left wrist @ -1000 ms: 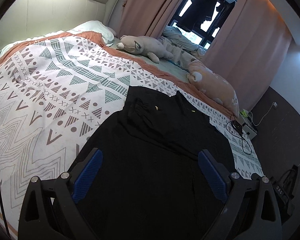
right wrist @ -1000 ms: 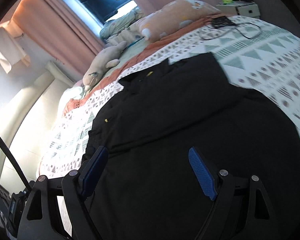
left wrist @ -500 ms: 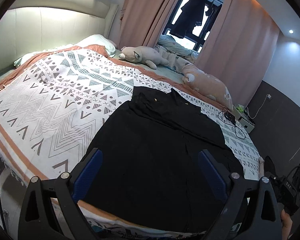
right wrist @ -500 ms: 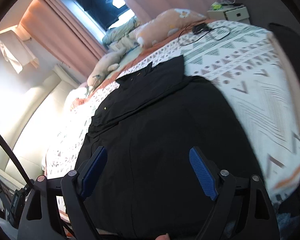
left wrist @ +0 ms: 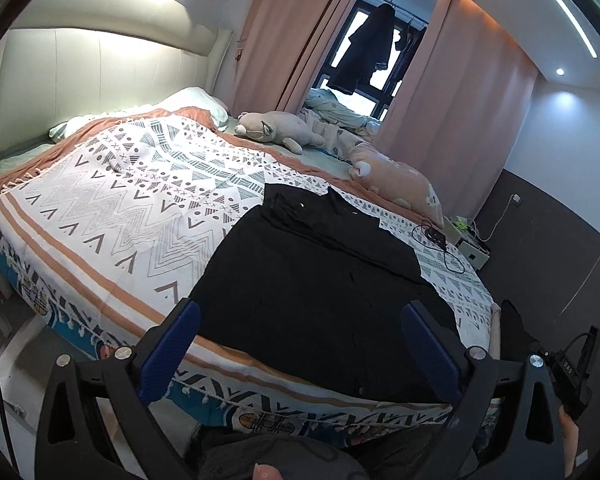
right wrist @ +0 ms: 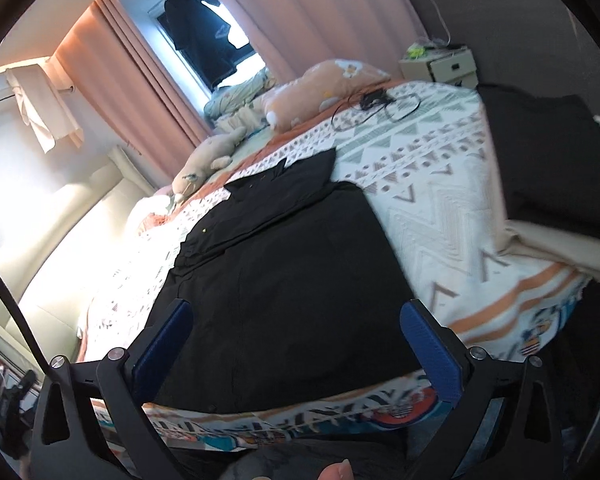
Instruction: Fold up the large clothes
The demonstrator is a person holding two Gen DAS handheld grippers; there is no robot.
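A large black garment [left wrist: 320, 292] lies flat on the patterned bedspread [left wrist: 112, 216], its hem at the bed's near edge and its collar end far. It also shows in the right wrist view [right wrist: 284, 280]. My left gripper [left wrist: 300, 344] is open and empty, held back from the bed's edge above the hem. My right gripper [right wrist: 296, 344] is open and empty, also back from the edge over the hem. Neither touches the cloth.
Two plush toys [left wrist: 280, 132] [left wrist: 396, 180] lie at the far side of the bed. A black cable [left wrist: 440, 240] rests near the far right corner. A nightstand [right wrist: 440, 66] stands by the wall. Folded dark and beige cloth [right wrist: 552, 184] sits at the right.
Both grippers have pulled back and up from over the garment to beyond the bed's near edge. The whole garment and the bed's edge now show. Both stayed open.
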